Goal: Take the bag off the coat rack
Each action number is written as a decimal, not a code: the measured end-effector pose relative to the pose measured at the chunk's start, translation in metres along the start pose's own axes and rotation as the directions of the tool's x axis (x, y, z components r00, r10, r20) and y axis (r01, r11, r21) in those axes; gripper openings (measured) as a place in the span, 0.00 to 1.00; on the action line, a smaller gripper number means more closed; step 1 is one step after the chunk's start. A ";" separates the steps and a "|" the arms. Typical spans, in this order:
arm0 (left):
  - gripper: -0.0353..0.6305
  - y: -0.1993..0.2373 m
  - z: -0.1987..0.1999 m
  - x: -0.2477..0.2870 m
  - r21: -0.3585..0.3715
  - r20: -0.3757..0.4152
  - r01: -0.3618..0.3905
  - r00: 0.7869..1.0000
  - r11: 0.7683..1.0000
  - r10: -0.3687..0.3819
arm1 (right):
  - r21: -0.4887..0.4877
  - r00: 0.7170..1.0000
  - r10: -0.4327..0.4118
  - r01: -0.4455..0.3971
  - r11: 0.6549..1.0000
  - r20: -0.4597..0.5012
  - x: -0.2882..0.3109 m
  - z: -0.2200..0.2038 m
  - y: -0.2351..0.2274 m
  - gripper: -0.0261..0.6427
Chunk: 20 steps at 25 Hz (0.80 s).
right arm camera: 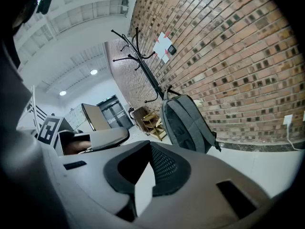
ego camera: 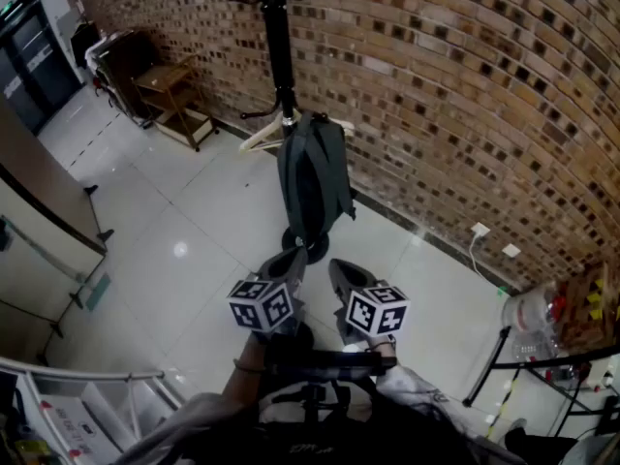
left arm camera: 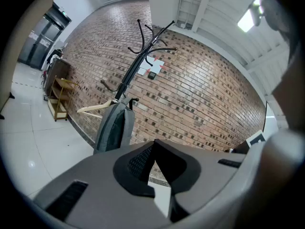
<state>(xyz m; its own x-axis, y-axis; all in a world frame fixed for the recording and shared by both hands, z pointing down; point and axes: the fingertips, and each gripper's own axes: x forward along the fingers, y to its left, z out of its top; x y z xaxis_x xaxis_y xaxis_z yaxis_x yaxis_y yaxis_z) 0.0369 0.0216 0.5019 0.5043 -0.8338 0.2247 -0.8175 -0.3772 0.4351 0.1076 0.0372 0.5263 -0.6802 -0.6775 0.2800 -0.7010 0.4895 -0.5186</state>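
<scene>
A grey backpack [ego camera: 313,177] hangs from a low hook on the black coat rack [ego camera: 278,37], in front of the brick wall. It also shows in the left gripper view as the bag [left arm camera: 114,128] and in the right gripper view as the bag [right arm camera: 186,123]. My left gripper [ego camera: 294,258] and right gripper [ego camera: 341,269] are held side by side near my body, short of the bag and pointing toward it. Both are apart from it. The left gripper [left arm camera: 153,144] has its jaw tips together with nothing in them. The right gripper [right arm camera: 150,147] is shut and empty too.
A wooden hanger [ego camera: 262,136] hangs on the rack beside the bag. The rack's round base [ego camera: 308,245] rests on the white tile floor. A wooden shelf [ego camera: 174,90] is at the far left by the wall. A big water bottle [ego camera: 528,310] and a black frame are at the right.
</scene>
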 end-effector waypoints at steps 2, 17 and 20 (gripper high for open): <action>0.06 0.005 0.003 0.005 -0.003 -0.008 0.011 1.000 1.000 -0.011 | 0.011 1.000 0.006 -0.006 1.000 0.009 0.008 0.004 -0.001 0.04; 0.06 0.098 0.088 0.077 0.038 -0.014 0.081 0.997 0.996 -0.081 | -0.040 0.994 -0.043 0.047 0.998 0.100 0.130 0.089 -0.017 0.05; 0.06 0.126 0.110 0.091 0.042 -0.014 0.098 0.995 0.994 -0.098 | -0.078 0.988 -0.070 0.081 0.994 0.139 0.161 0.118 -0.021 0.05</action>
<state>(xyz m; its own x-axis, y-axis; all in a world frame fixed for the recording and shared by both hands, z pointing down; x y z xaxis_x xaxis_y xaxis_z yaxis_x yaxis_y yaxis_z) -0.0513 -0.1458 0.4818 0.5858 -0.7871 0.1933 -0.7749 -0.4740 0.4182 0.0384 -0.1471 0.4868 -0.5931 -0.7799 0.2002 -0.7687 0.4744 -0.4291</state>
